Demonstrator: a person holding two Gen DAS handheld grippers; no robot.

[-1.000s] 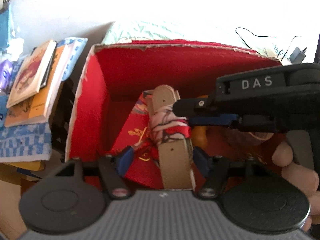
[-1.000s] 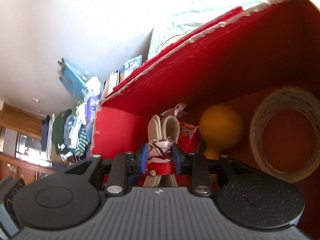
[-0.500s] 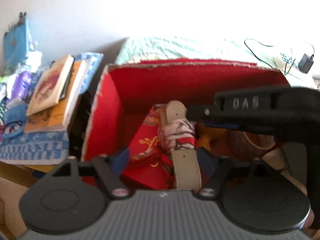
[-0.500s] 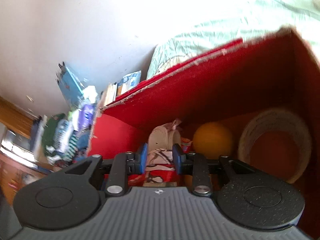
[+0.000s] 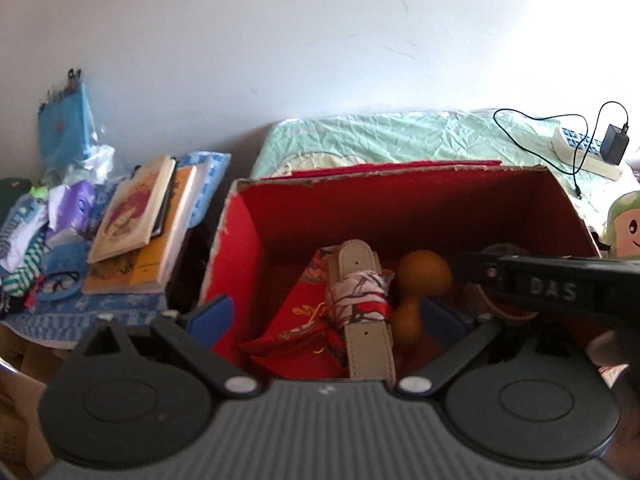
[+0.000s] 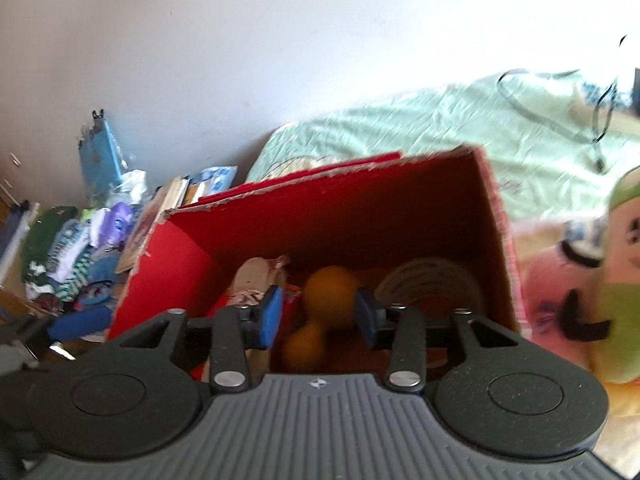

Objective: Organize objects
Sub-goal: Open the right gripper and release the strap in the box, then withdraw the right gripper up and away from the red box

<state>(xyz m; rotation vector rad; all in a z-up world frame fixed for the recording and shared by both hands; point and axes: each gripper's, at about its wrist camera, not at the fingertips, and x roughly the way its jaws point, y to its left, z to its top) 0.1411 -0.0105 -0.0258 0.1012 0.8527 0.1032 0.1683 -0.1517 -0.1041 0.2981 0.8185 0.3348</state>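
Both sets of jaws are opening and grip nothing: left gripper (image 5: 328,314) spread wide above the red box (image 5: 400,204), right gripper (image 6: 318,314) parting, the gourd seen between its blue pads untouched. Contents of box, one of each: tan belt (image 5: 366,320), bundled with a patterned scarf (image 5: 358,294) tied round its middle; orange gourd-shaped piece (image 5: 422,276), just right of the belt; red packet with gold print (image 5: 304,316), under the belt; tape roll (image 6: 430,280), at the right end, blurred in the right view and mostly hidden behind the right gripper's black body in the left view. Belt's near end cut off by the left gripper housing. Outside box: books (image 5: 132,220), at least two stacked to the left, with a heap of clothes and bags too jumbled to count; pale green sheet (image 5: 400,140) behind; one charger and cable (image 5: 614,144); plush toys (image 6: 624,272) at right, smeared, number uncertain.
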